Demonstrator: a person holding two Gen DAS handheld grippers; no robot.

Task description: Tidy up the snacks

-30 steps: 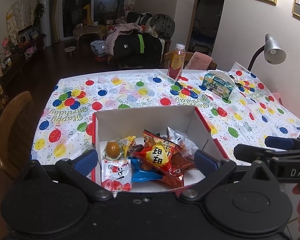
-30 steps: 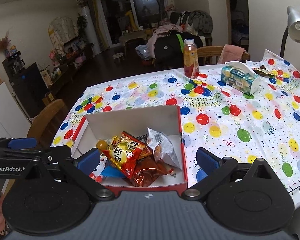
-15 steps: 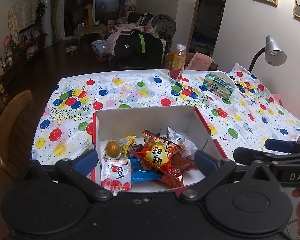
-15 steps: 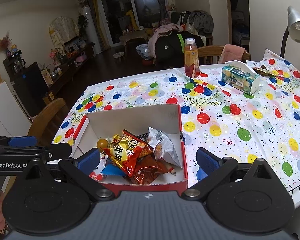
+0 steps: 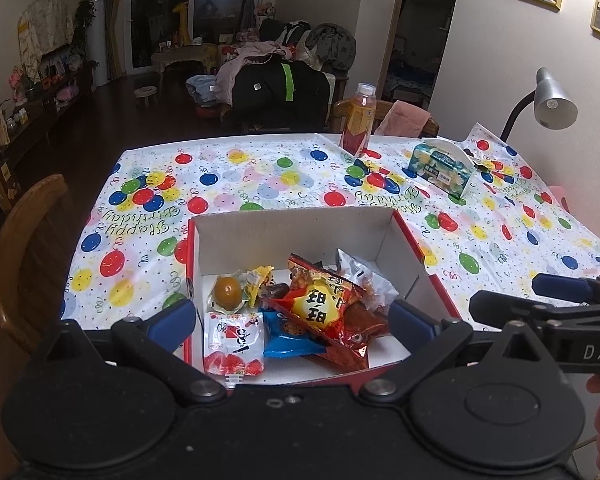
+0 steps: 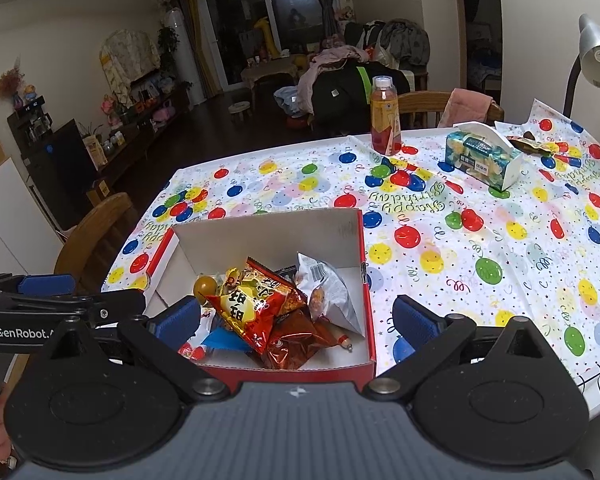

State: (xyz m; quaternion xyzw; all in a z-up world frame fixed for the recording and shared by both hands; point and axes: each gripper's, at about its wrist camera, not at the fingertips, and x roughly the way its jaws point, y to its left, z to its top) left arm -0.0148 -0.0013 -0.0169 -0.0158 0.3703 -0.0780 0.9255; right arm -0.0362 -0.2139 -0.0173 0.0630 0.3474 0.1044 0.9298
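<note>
— Both grippers hang over the near edge of the counter [image 5: 260, 168], and the box [image 5: 296, 228] sits right there under them. What's in it?

— A heap of snacks: the red chip bag [image 5: 320, 304] on top, a blue packet [image 5: 288, 338] tucked under it, a white-and-red pouch [image 5: 234, 340] at the near left corner, a wrapped brown egg [image 5: 226, 290] behind that, and a silver bag [image 6: 328, 296] leaning toward the right wall.

— And the jaws?

— Left gripper [image 5: 292, 320]: jaws spread wide, nothing between them. Right gripper [image 6: 296, 320]: same, spread and empty, its right finger out past the box wall over the cloth.

— So how far along are we?

— Looks close to finished, I'd say. Every snack I can make out is already inside the box; the counter around it is bare cloth.

— Anything left out?

— Only a bottle [image 6: 386, 120] and a tissue box [image 6: 482, 160] toward the far edge, neither a snack. There's a small dark wrapper [image 6: 528, 142] at the far right corner; too small to tell what it is.

— Remaining work, then?

— Possibly tidying the pile, possibly nothing.
</note>
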